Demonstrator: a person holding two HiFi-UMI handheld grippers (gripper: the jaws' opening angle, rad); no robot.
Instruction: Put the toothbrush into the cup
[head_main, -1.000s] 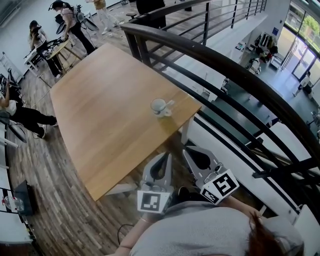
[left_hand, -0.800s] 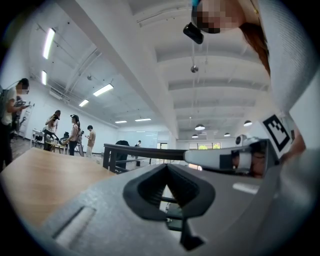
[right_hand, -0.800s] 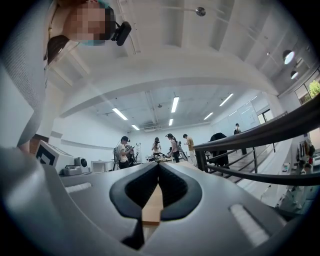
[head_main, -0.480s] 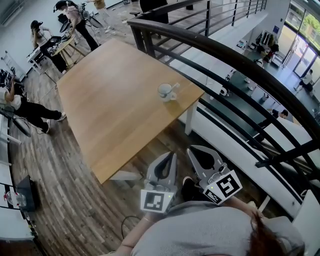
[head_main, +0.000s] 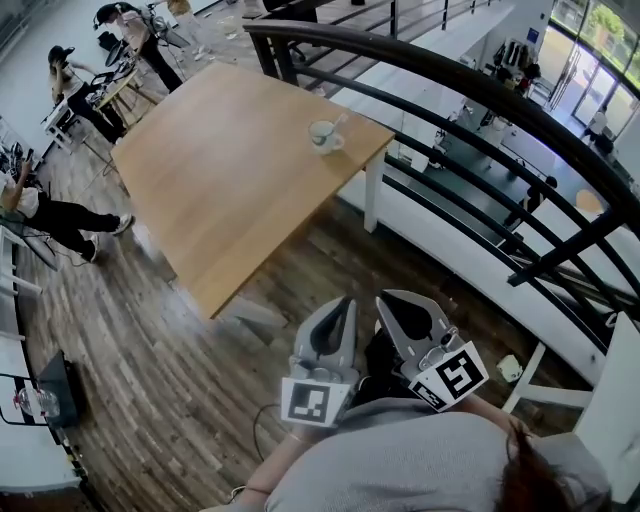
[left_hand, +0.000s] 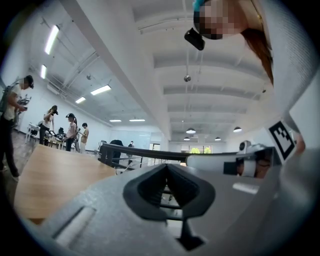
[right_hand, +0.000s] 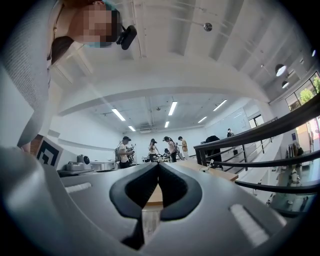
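A white cup (head_main: 321, 133) stands near the far right corner of the wooden table (head_main: 220, 170), and the toothbrush (head_main: 335, 125) leans in it, sticking out to the right. Both grippers are held low and close to the body, over the wooden floor, well short of the table. In the head view my left gripper (head_main: 347, 300) is shut with nothing in it, and its tips also meet in the left gripper view (left_hand: 166, 165). Beside it, my right gripper (head_main: 383, 297) is shut and empty too, its jaws closed in the right gripper view (right_hand: 159, 164).
A dark curved railing (head_main: 450, 90) runs along the right, with a drop to a lower floor behind it. Several people work at desks (head_main: 100, 70) beyond the table's far left. Plank floor (head_main: 170, 360) lies between me and the table.
The table and cup have slid up and away in the head view as I backed off. Both grippers stayed shut and side by side, now over the floor.
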